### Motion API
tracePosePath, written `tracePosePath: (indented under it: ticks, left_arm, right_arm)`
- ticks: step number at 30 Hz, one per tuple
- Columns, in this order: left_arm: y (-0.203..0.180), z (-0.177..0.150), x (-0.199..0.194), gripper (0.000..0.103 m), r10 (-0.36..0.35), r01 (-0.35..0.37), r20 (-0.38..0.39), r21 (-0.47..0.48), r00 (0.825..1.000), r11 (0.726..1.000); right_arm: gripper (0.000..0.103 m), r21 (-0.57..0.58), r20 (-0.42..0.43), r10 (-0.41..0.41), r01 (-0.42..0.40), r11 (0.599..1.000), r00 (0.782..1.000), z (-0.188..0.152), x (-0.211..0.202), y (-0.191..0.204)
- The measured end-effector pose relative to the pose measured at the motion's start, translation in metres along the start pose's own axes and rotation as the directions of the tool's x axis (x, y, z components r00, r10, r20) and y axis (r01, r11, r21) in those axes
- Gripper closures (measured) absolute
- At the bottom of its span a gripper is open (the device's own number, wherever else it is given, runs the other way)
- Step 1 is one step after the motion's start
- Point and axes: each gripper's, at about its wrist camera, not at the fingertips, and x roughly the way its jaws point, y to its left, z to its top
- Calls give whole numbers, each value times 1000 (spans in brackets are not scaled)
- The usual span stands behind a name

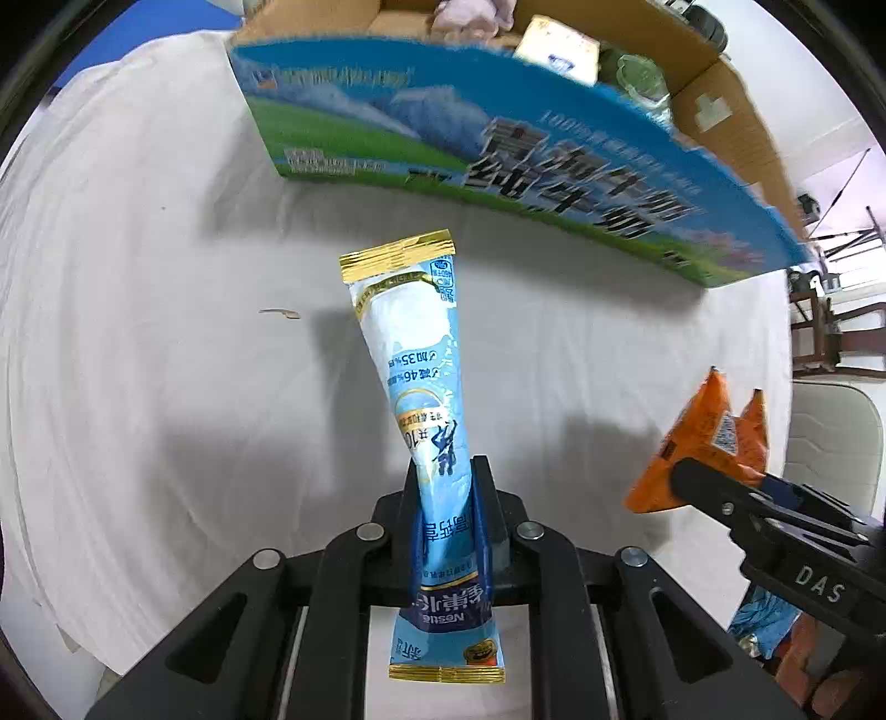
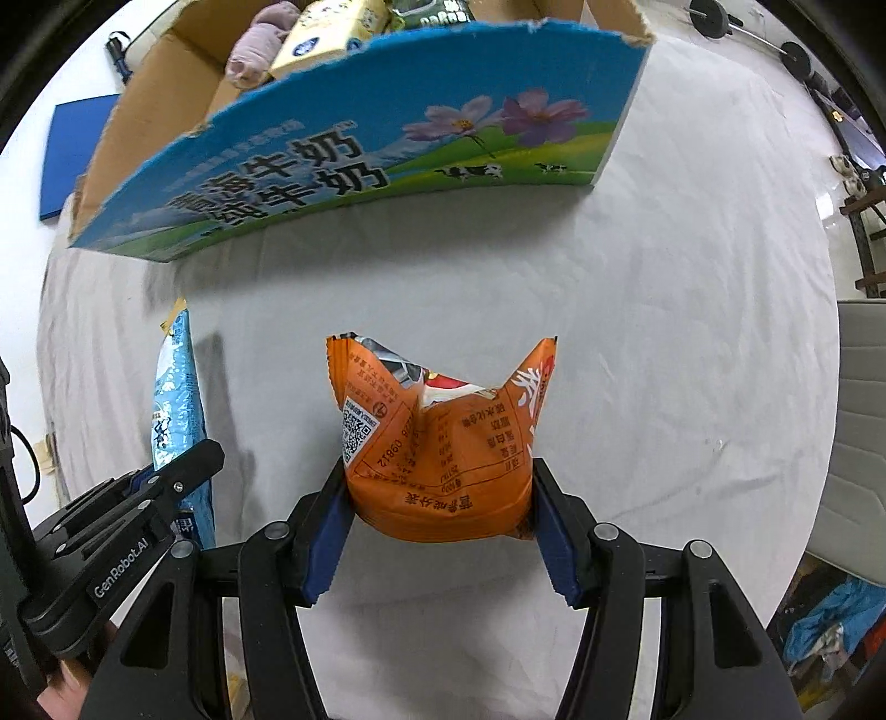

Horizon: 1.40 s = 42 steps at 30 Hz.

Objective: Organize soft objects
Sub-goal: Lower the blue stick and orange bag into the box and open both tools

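Observation:
My left gripper (image 1: 449,471) is shut on a long light-blue sachet with gold ends (image 1: 410,354), held above the white cloth. Seen from the right wrist view, the same sachet (image 2: 174,387) hangs at the left in that gripper (image 2: 188,459). My right gripper (image 2: 437,476) is shut on a puffy orange snack packet (image 2: 443,443), its pads pressing both sides. In the left wrist view the orange packet (image 1: 703,443) shows at the right edge in the right gripper (image 1: 698,476). An open cardboard box with a blue milk print (image 1: 498,144) (image 2: 360,149) stands just beyond both.
Inside the box lie a pinkish soft item (image 2: 260,44), a yellow pack (image 2: 326,33) and a green packet (image 1: 637,77). White cloth (image 1: 138,332) covers the table. A pale chair (image 2: 864,432) stands at the right. A blue mat (image 2: 72,155) lies far left.

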Motion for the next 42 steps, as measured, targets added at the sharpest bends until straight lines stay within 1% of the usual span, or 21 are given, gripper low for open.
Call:
tracePosePath:
  ticks: [5, 9, 10, 11, 12, 13, 14, 15, 18, 21, 25, 27, 29, 33, 36, 42]
  left_arm:
    - [-9, -6, -31, 91, -26, 26, 53, 5, 998, 1000]
    - [-23, 3, -66, 91, -60, 59, 118, 14, 991, 998]
    - [-29, 4, -68, 91, -68, 66, 128, 17, 989, 998]
    - [-32, 15, -70, 91, -77, 74, 136, 23, 988, 997]
    - [-28, 25, -76, 91, -84, 81, 148, 28, 985, 996]
    - [-34, 29, -86, 91, -87, 82, 163, 41, 983, 996]
    - [-28, 32, -99, 91, -86, 79, 171, 48, 982, 996]
    - [-31, 44, -102, 91, -85, 76, 183, 55, 979, 996]
    - [-40, 65, -118, 91, -87, 71, 219, 83, 972, 994]
    - [-47, 87, -129, 91, -87, 63, 257, 100, 962, 993]
    - [-53, 119, -145, 91, -84, 56, 297, 102, 951, 993]
    - [-51, 130, -149, 91, -83, 57, 301, 96, 950, 994]
    - [-48, 148, -148, 91, -85, 66, 302, 75, 949, 995]
    - [-36, 176, -140, 91, -91, 89, 285, 22, 954, 996]
    - [-25, 195, -127, 91, -89, 99, 264, -23, 961, 995]
    - [-3, 219, -98, 91, -77, 103, 222, -109, 972, 989]
  right_arm:
    - [41, -20, 33, 35, -35, 999, 999, -8, -28, -1]
    - [41, -45, 74, 60, -56, 997, 996, -8, -59, 0]
    - [41, -53, 88, 64, -60, 997, 994, -7, -68, 2]
    - [41, -61, 102, 70, -64, 996, 992, -6, -77, 4]
    - [41, -67, 113, 76, -69, 995, 991, -6, -85, 4]
    - [41, -74, 127, 83, -74, 994, 988, -5, -95, 4]
    - [41, -82, 141, 88, -77, 994, 986, -4, -105, 4]
    - [41, -90, 157, 94, -81, 993, 983, -1, -116, 6]
    - [41, -106, 200, 106, -86, 991, 974, 5, -149, 2]
    - [41, -115, 250, 113, -86, 990, 962, 19, -178, 5]
    - [41, -114, 293, 112, -82, 990, 950, 43, -203, 8]
    - [41, -116, 306, 104, -72, 991, 946, 57, -209, 13]
    - [41, -119, 311, 97, -62, 991, 946, 72, -210, 19]
    - [41, -122, 311, 65, -28, 992, 948, 102, -205, 28]
    - [41, -122, 296, 50, -14, 992, 954, 121, -191, 36]
    - [41, -115, 251, 26, 3, 993, 968, 153, -153, 46]
